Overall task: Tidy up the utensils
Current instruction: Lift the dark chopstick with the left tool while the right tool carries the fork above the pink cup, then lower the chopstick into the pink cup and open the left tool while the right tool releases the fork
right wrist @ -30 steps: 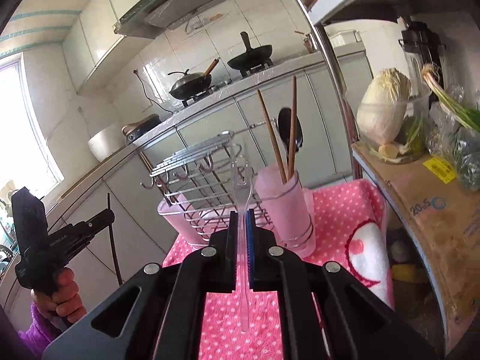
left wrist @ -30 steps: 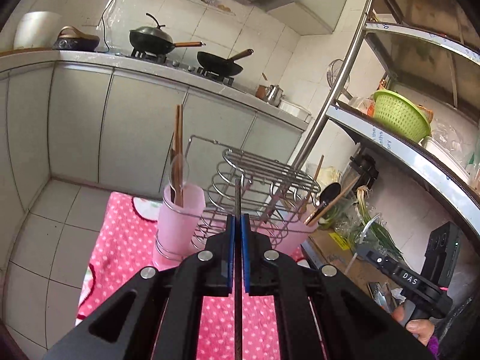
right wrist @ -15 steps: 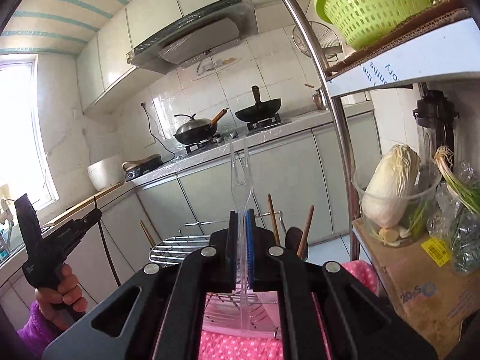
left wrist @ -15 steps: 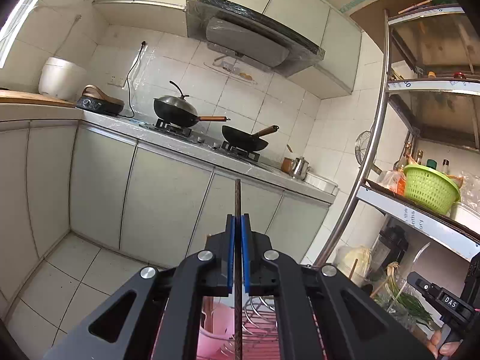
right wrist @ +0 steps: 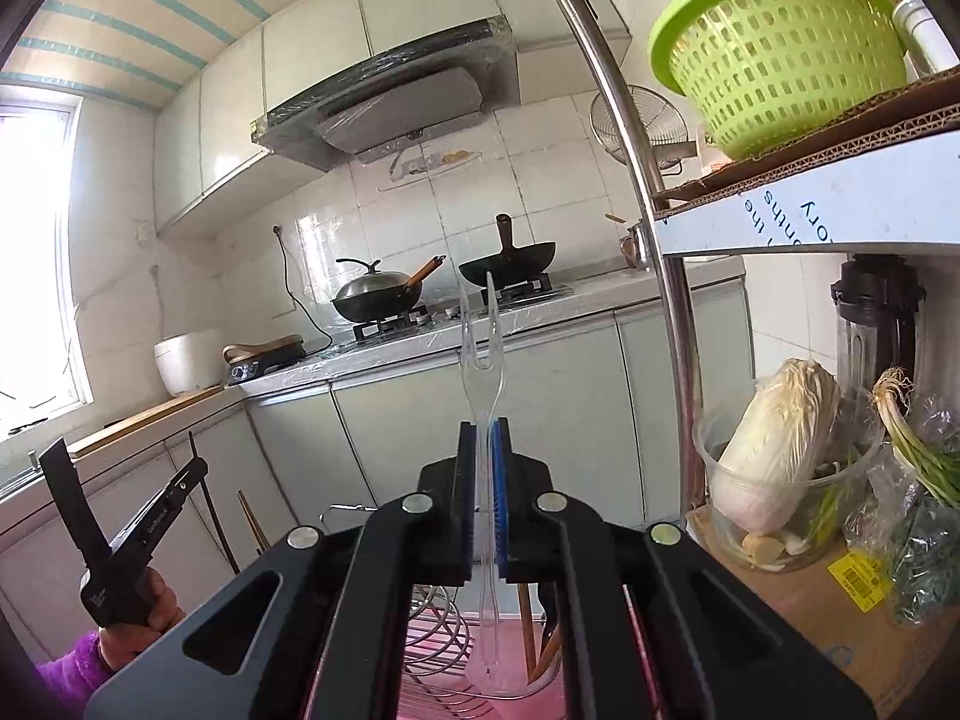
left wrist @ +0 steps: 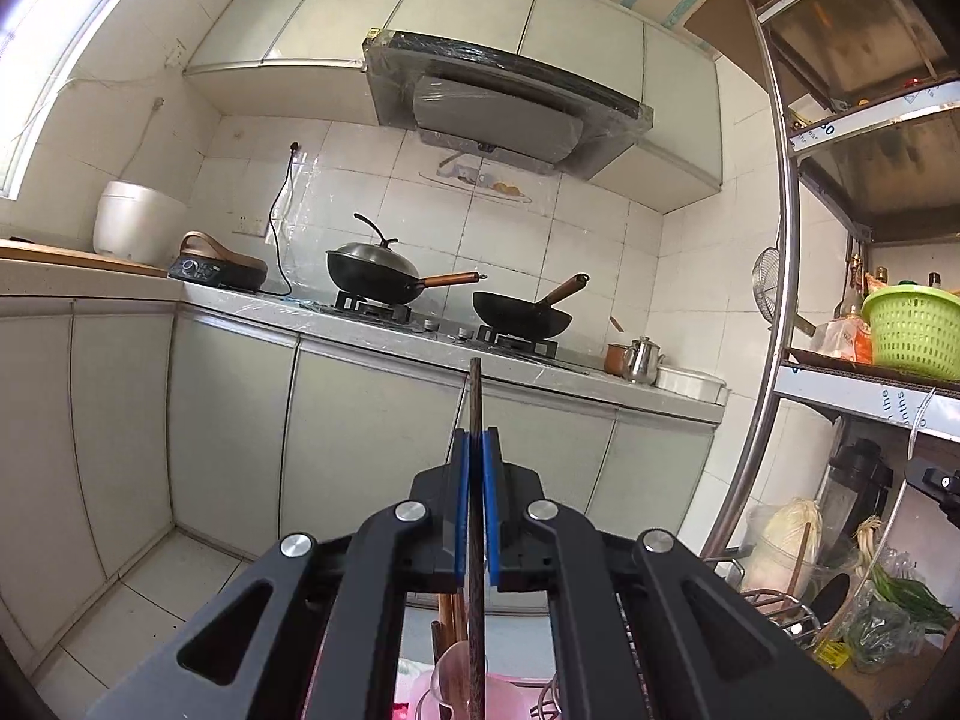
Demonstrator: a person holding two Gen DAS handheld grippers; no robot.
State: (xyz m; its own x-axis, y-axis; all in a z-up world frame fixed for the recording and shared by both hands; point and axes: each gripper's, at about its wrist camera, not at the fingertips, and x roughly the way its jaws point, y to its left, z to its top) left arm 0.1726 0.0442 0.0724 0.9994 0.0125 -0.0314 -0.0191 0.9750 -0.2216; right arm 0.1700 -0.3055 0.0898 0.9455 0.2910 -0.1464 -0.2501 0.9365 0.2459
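Fingers of the left gripper [left wrist: 474,468] are pinched on a dark chopstick [left wrist: 475,408], held upright with its tip before the cabinets. Right gripper [right wrist: 485,462] is clamped on a clear plastic fork [right wrist: 480,348], prongs up. Wire rack [right wrist: 435,648] is seen low, under the right gripper, on pink cloth [right wrist: 510,699].

Left tool [left wrist: 474,450]: matt black plastic, dark grainy wooden chopstick [left wrist: 475,408]. Right tool [right wrist: 485,456]: clear glossy plastic fork [right wrist: 480,360]. Below it, shiny metal wire rack [right wrist: 435,648].
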